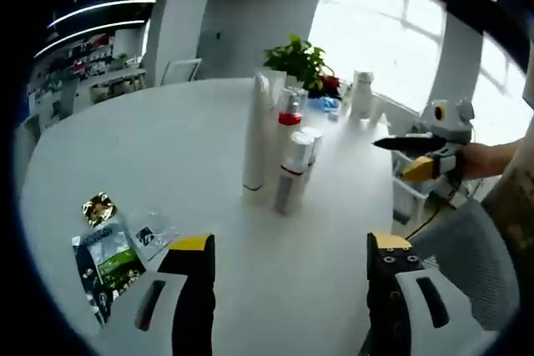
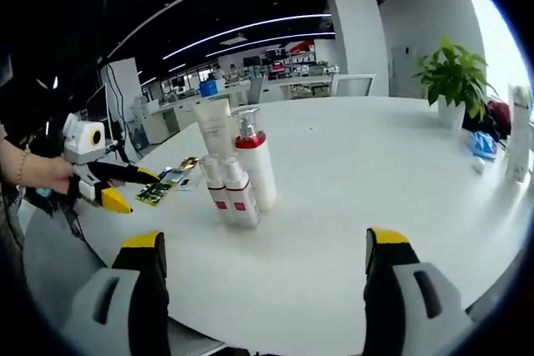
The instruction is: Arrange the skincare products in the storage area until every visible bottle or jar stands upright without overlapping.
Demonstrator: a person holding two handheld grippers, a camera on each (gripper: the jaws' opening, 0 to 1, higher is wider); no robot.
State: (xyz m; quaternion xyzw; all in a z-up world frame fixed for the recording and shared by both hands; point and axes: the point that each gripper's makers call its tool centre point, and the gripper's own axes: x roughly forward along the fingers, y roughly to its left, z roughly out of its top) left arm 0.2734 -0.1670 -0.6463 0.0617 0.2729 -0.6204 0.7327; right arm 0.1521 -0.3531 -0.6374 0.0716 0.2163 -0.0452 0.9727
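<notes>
On the white table (image 1: 167,147) the skincare products stood huddled near the middle, all upright as far as I could see. In the left gripper view the tall white tube (image 1: 255,135) rose at about twelve o'clock from the jaws, with a red-collared pump bottle (image 1: 289,114) just behind it and two small red-banded bottles (image 1: 294,174) close in front, touching or nearly so. In the right gripper view the same huddle sat at eleven o'clock: the tube (image 2: 215,127), the pump bottle (image 2: 254,166) and the small pair (image 2: 229,191) side by side.

The left gripper (image 1: 288,256) was held wide apart with nothing between its jaws; so was the right gripper (image 2: 263,248), well short of the cluster. Each gripper also showed in the other's view, off the table's edge.

Some loose sachets (image 1: 113,252) lay at nine o'clock in the left gripper view, flat on the table. A potted plant (image 1: 299,62) stood farther back.

I judged these items light, smooth plastic, top-heavy and easy to topple. The tube would give if squeezed; better to take it low, near its cap. The small bottles wanted a grip at mid-body, separating them gently so neighbours stayed standing.
</notes>
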